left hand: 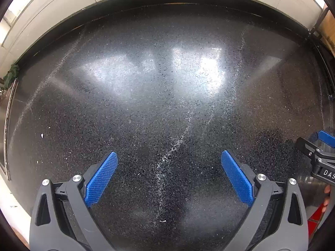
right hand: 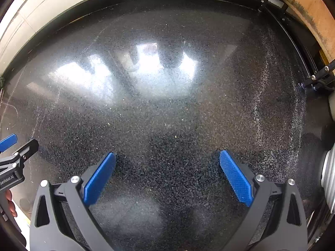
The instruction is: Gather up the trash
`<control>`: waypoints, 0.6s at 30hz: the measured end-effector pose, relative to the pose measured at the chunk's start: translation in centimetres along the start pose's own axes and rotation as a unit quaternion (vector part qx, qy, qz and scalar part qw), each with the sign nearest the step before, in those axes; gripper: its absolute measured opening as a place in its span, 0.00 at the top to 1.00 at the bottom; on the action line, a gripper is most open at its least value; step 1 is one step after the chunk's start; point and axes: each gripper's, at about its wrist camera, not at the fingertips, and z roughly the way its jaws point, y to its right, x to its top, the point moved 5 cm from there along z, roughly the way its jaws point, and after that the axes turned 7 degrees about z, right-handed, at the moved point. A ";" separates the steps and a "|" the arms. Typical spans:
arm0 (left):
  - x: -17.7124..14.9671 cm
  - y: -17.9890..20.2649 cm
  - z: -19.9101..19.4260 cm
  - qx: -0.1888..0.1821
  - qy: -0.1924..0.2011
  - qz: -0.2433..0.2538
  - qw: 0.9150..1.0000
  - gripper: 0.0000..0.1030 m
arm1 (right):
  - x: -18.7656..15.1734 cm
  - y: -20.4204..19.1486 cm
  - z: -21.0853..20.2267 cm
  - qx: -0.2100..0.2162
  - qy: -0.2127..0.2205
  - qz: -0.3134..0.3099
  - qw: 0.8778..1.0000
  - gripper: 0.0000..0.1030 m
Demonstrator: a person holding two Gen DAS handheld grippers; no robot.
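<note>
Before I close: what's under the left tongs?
Only speckled black countertop with white crumbs beneath the open left tongs. Whatever lies under their grey arms is hidden.

Bright glare patches on dark speckled countertop (left hand: 146,115); heavy fisheye bending at edges; focus sharp

Trash: small white scrap (left hand: 42,135) lying flat on dark speckled countertop (left hand: 146,115), far left; tiny white fleck (left hand: 162,221) near front.
</note>
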 end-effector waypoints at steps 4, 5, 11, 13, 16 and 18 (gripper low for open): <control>0.1 -0.5 0.3 -0.002 -0.003 -0.003 1.000 0.06 | 0.2 0.1 0.5 -0.016 0.003 0.010 1.000 0.06; 0.2 -0.5 0.6 -0.002 -0.003 -0.004 1.000 0.06 | 0.3 0.2 0.7 -0.016 0.003 0.015 1.000 0.05; 0.3 -1.7 1.5 -0.007 -0.010 -0.009 1.000 0.06 | 0.9 0.2 1.3 -0.016 0.000 0.021 1.000 0.05; 0.5 -2.0 1.6 -0.010 -0.009 -0.010 1.000 0.06 | 0.9 0.3 1.2 -0.016 0.000 0.022 1.000 0.05; 0.7 -2.3 1.9 -0.016 -0.009 -0.011 1.000 0.06 | 0.9 0.3 1.3 -0.015 0.003 0.021 1.000 0.05; 0.8 -2.7 2.3 -0.021 -0.012 -0.013 1.000 0.06 | 0.6 0.3 1.0 -0.015 0.004 0.021 1.000 0.05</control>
